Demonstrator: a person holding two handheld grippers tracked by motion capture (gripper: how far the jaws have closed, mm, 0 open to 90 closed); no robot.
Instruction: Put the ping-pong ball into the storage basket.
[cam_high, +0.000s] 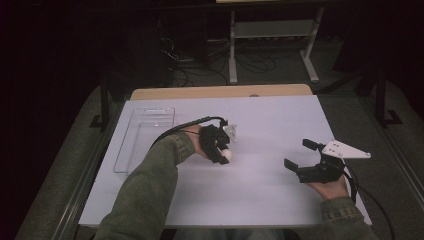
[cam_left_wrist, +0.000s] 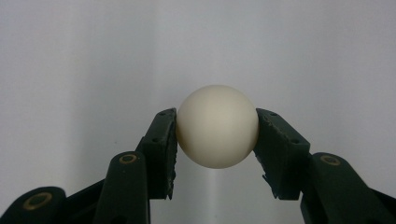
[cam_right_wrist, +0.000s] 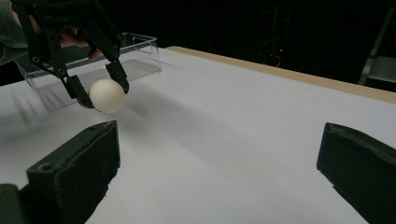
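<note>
1. The left gripper (cam_high: 223, 152) pinches a white ball (cam_left_wrist: 217, 126) between its two pads, just above the white sheet (cam_high: 270, 125) near the table's middle; in the right gripper view the ball (cam_right_wrist: 107, 95) hangs clear of the surface.
2. The hold sits at the ball's widest part, but on a smooth, round surface — a small tilt or a loosening squeeze could let it pop out and roll away.
3. The clear tray (cam_high: 145, 135) lies to the left, near the hand; if the ball is meant to go there, a high release could make it bounce over the low wall.
4. The right gripper (cam_high: 300, 157) rests spread wide and empty — well apart, too far to catch a slip.
</note>
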